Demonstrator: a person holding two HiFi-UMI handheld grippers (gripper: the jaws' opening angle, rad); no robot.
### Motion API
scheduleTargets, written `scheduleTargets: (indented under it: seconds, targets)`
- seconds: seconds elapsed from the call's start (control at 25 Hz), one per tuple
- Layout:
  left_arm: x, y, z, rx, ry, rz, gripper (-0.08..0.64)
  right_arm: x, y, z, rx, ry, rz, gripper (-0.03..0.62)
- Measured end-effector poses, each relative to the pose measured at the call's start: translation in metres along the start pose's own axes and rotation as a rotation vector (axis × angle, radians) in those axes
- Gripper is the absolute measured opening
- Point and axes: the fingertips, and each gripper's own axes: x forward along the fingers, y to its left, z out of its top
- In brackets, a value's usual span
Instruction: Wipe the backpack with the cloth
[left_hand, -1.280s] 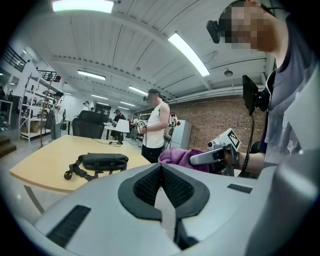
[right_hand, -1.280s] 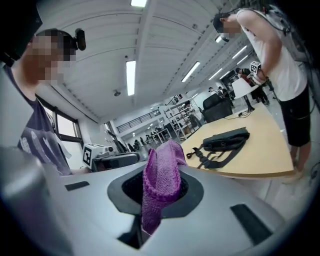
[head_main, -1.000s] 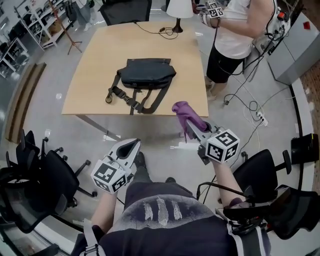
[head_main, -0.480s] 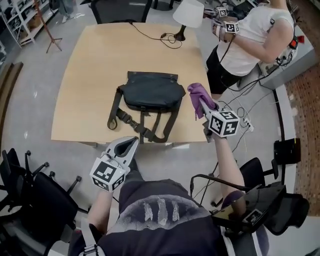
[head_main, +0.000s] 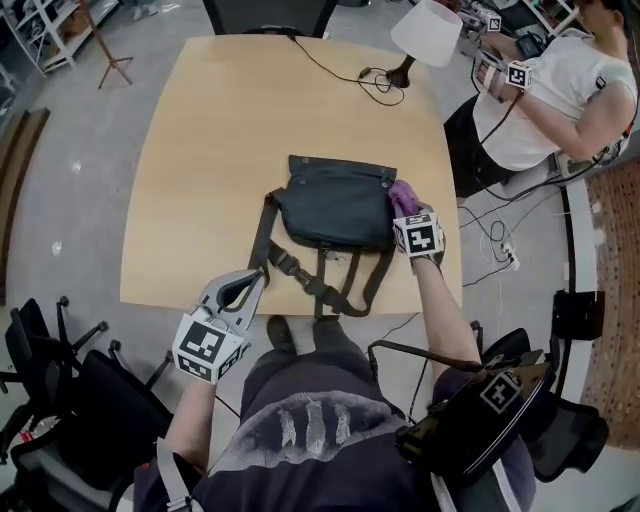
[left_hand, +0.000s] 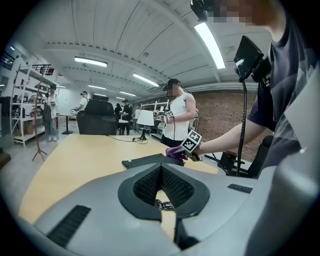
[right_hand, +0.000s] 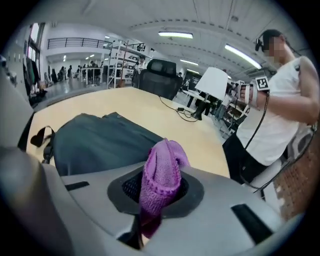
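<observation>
**Wiping Pass: Cloth at the Right End of the Backpack**

The backpack (head_main: 335, 205) lies flat near the middle of the counter (head_main: 200, 150), flap up, with its straps (head_main: 322, 285) trailing toward the near edge. The cloth (right_hand: 160, 175) is clamped between the jaws of the right tool (head_main: 403, 208), which are closed on its lower fold. The free end stands up in a loose bunch at the bag's right end. Contact with the flap appears to be made, but cannot be confirmed.

The stroke should be drawn leftward across the flap under light, even pressure, so that only the cloth meets the fabric and not the jaw tips. The left tool (head_main: 245, 285) is held near the counter's front edge, jaws together and empty. It could be used to pin a strap if the bag slides.

The bag is of dark, matte, woven fabric, soft and shallow, and is likely to wrinkle under drag. The cloth is purple, with a napped pile and a stitched hem. The counter is smooth, pale wood laminate.
</observation>
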Motion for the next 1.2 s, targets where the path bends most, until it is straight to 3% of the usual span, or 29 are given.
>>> scheduleTargets:
  seconds: [0.12, 0.28, 0.48, 0.72, 0.92, 1.2]
  targets:
    - [0.010, 0.014, 0.003, -0.007, 0.007, 0.025, 0.006, 0.004, 0.023, -0.001, 0.093, 0.018, 0.085, 0.032]
    - [0.027, 0.017, 0.008, -0.039, 0.002, 0.026, 0.006, -0.001, 0.041, -0.001, 0.105, 0.039, 0.180, 0.032]
    - [0.053, 0.015, 0.013, -0.051, 0.009, -0.014, 0.006, -0.010, 0.096, 0.023, -0.025, 0.031, 0.334, 0.032]
    - [0.063, 0.013, 0.019, -0.055, -0.006, -0.020, 0.006, -0.019, 0.162, 0.036, -0.086, 0.026, 0.489, 0.032]
    - [0.053, 0.016, 0.014, -0.070, -0.009, 0.010, 0.006, -0.026, 0.196, 0.042, -0.106, 0.029, 0.580, 0.032]
    - [0.027, 0.021, 0.002, -0.090, -0.004, 0.060, 0.006, -0.041, 0.251, 0.057, -0.051, 0.015, 0.710, 0.033]
